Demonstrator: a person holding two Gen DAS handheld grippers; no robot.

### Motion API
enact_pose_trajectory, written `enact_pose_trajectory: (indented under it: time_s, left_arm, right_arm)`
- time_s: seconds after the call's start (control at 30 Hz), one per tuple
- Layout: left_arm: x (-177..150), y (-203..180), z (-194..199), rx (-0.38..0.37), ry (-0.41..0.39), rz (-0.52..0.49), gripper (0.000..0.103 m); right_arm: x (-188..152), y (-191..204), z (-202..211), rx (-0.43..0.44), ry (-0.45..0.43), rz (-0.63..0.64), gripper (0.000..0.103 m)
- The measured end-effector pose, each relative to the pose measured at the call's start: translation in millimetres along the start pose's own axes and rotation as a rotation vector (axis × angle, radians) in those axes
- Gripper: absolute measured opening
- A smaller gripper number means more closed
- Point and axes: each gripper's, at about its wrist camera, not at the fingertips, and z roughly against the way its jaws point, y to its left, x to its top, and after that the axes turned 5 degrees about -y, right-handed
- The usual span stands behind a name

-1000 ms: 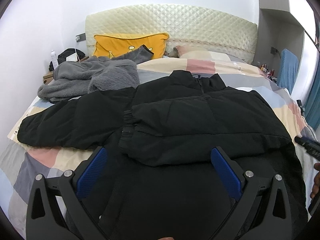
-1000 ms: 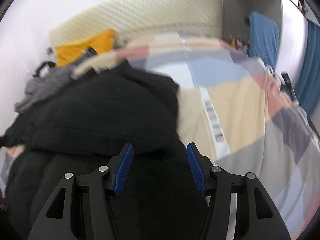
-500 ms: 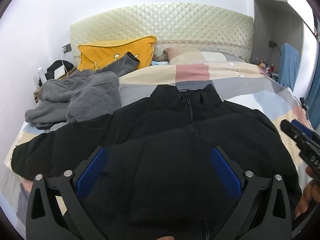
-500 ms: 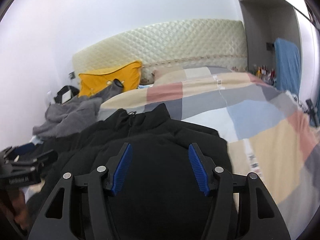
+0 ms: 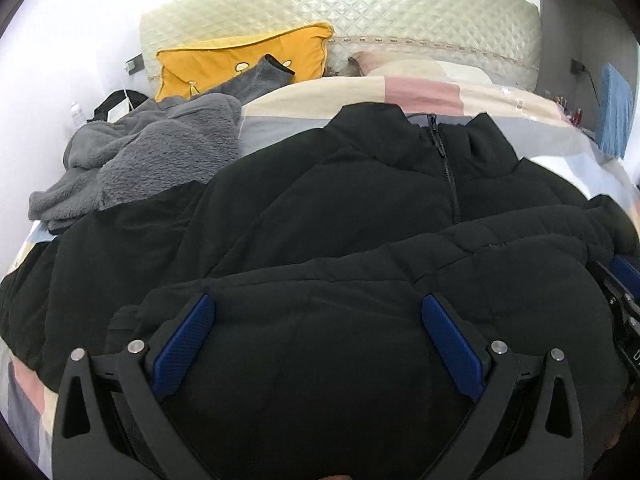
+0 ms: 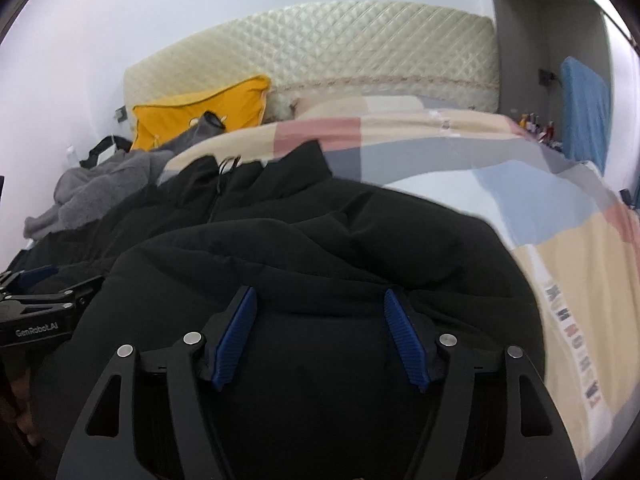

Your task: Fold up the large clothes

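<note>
A black puffer jacket lies spread on the bed, collar and zipper toward the headboard, with one sleeve folded across its chest. My left gripper hovers low over that folded sleeve, jaws wide apart, the cuff beside its left finger. My right gripper is over the right side of the jacket. Its jaws are opening; puffy fabric bulges up between the blue pads, which do not pinch it. Each gripper shows at the edge of the other's view: the right gripper, the left gripper.
A grey fleece garment is heaped at the jacket's left, with a yellow pillow against the quilted headboard. The patchwork bed cover lies bare to the right. A blue towel hangs by the far right wall.
Both grippers have moved forward and down toward the jacket's collar, so the jacket fills more of each view. The right gripper's jaws stand wider than before.
</note>
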Motion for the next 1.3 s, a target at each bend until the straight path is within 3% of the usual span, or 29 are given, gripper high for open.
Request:
enact_pose_trajectory:
  time_s: [0.3,0.5,0.67,0.97,1.1,1.3]
  left_arm:
    - [-2,-3,-16,0.002,-0.018,-0.019,0.103]
    - [-1,15,3,-0.030,-0.014,0.042,0.103]
    - [-4,42,46,-0.045,-0.025,0.091,0.103]
    - [-5,91,156,-0.040,-0.115,0.094,0.103]
    - [-10,104,202,-0.047,-0.151,0.100,0.103]
    - [-17,120,255,-0.067,-0.154,0.100,0.103]
  right_arm:
    - [-5,-4,-18,0.026,0.016,-0.029,0.068]
    - [-1,-2,1,0.046,0.038,-0.037,0.069]
    - [6,8,50,0.061,0.025,0.037,0.069]
    - [28,10,200,0.104,-0.101,0.019,0.075]
    - [26,16,251,0.081,-0.134,0.042,0.075]
    - [4,17,307,0.120,-0.148,0.005,0.075]
